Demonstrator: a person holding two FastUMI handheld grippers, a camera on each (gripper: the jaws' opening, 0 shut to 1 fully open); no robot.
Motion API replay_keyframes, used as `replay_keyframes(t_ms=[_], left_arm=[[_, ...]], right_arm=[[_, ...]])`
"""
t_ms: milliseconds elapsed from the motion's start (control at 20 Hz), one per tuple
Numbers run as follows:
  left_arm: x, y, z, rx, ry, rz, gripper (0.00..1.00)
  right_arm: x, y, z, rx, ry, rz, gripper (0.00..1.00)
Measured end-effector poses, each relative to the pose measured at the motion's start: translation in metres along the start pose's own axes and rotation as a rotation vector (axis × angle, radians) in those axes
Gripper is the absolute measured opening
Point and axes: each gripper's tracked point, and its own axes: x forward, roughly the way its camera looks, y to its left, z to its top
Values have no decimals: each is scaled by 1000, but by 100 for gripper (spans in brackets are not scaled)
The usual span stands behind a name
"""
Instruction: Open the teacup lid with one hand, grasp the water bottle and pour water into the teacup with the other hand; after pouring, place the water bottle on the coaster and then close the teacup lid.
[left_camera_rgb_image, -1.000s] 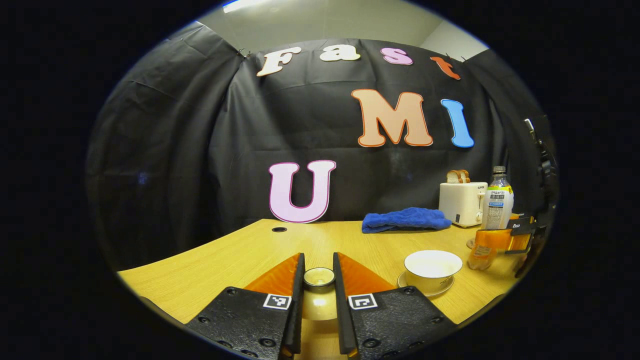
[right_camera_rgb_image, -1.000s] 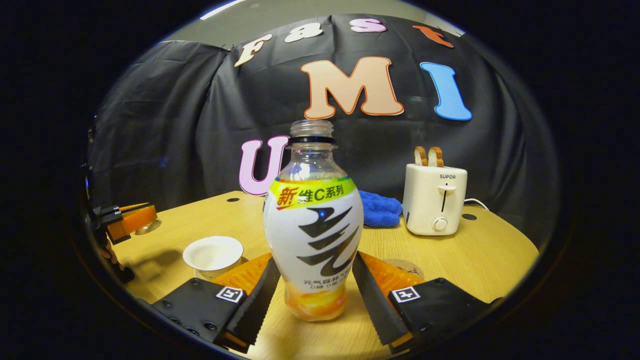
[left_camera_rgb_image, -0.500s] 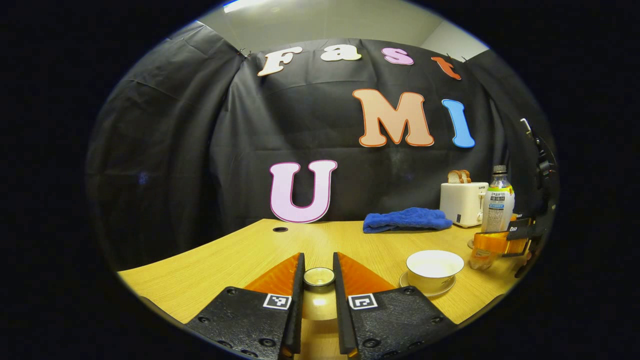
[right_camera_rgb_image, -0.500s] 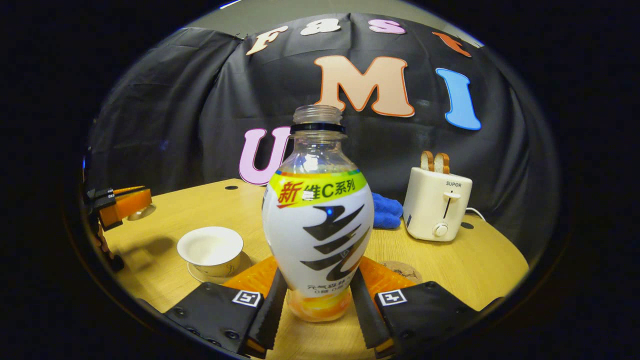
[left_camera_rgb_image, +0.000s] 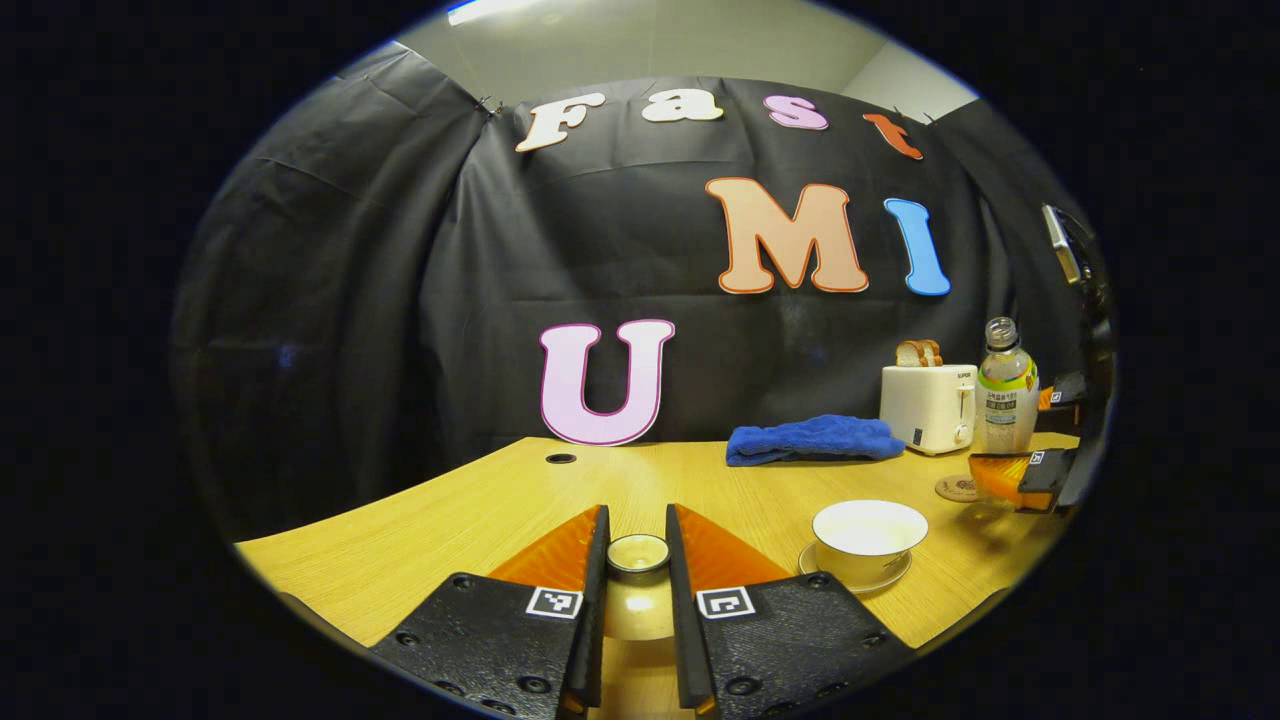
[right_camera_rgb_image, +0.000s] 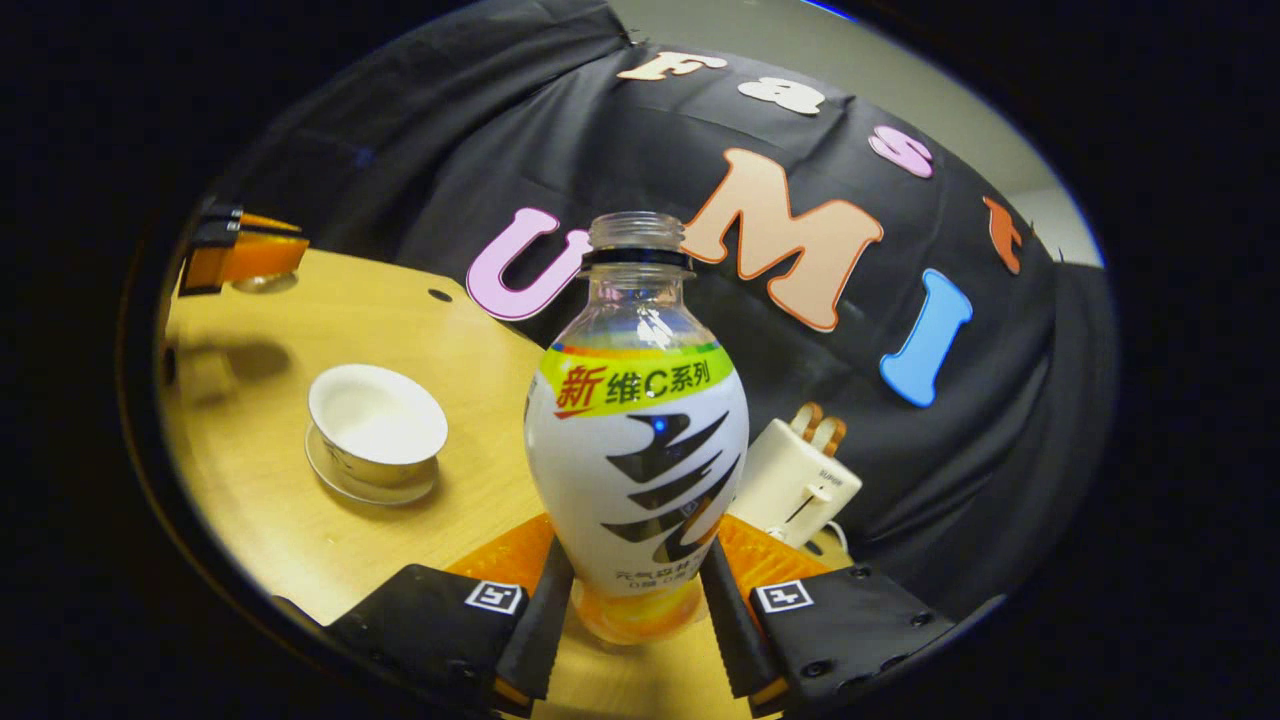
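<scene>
Teacup lid (left_camera_rgb_image: 638, 553) sits between the two fingers of the left gripper (left_camera_rgb_image: 637, 600), whose jaws are nearly closed and pinch its knob, above the wooden table (left_camera_rgb_image: 480, 520). The open teacup (left_camera_rgb_image: 867, 540) stands on its saucer (left_camera_rgb_image: 853, 576) to the right. In the right gripper view, the right gripper (right_camera_rgb_image: 634, 605) clamps the low part of the water bottle (right_camera_rgb_image: 635, 440) (uncapped), both jaws pressing its sides. The coaster (left_camera_rgb_image: 956, 488) lies near the toaster (left_camera_rgb_image: 926, 406).

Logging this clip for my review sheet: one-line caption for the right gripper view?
Right gripper grips the uncapped bottle, raised and tilted above the table, near the open teacup.
</scene>
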Motion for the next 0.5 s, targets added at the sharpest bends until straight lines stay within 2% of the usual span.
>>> replay_keyframes(t_ms=[150, 300, 500], left_arm=[[0, 1, 0, 0, -1, 4, 27], [-1, 1, 1, 0, 0, 5, 27], [-1, 1, 0, 0, 0, 5, 27]], right_arm=[[-1, -13, 4, -151, -9, -47, 68], [2, -6, -3, -240, 10, -10, 67], [5, -8, -4, -361, 20, -17, 67]])
